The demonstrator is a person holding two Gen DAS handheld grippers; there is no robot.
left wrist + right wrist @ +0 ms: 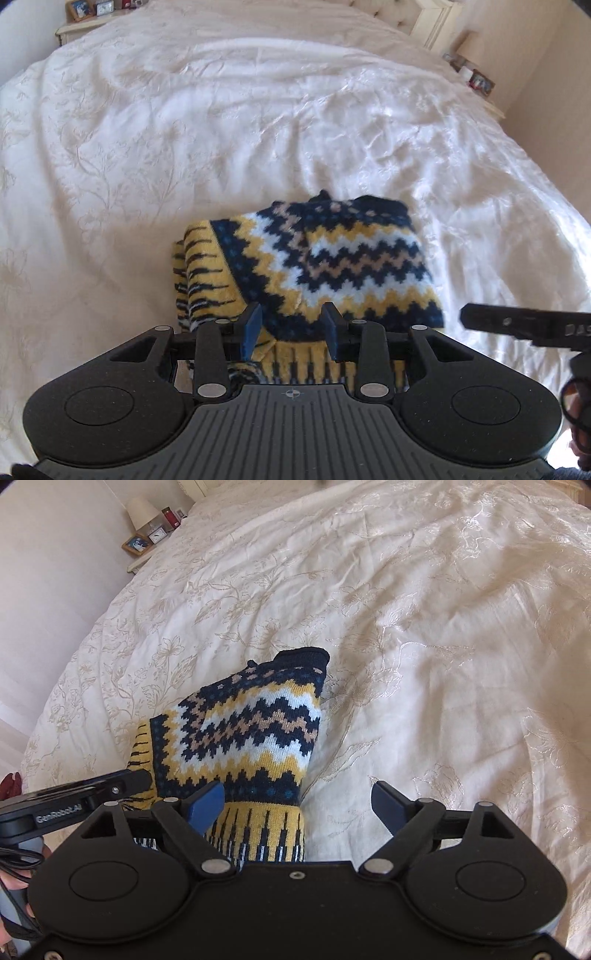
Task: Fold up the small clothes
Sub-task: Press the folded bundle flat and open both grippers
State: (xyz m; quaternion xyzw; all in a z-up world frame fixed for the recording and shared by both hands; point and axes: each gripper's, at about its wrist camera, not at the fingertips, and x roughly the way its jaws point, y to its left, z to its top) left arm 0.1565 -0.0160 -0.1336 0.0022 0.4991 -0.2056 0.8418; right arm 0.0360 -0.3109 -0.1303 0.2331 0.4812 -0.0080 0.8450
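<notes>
A small knitted sweater, navy, yellow and white in zigzag bands, lies folded on the white bedspread. My left gripper stands open just over the sweater's near edge, its blue fingertips apart with knit showing between them. In the right wrist view the same sweater sits left of centre. My right gripper is wide open at the garment's near right corner, its left pad over the yellow hem and its right pad over bare bedspread. Each gripper shows at the edge of the other's view.
The bed fills both views. A bedside table with a lamp, a clock and a picture frame stands at the far left; another with frames at the far right. A padded headboard is at the back.
</notes>
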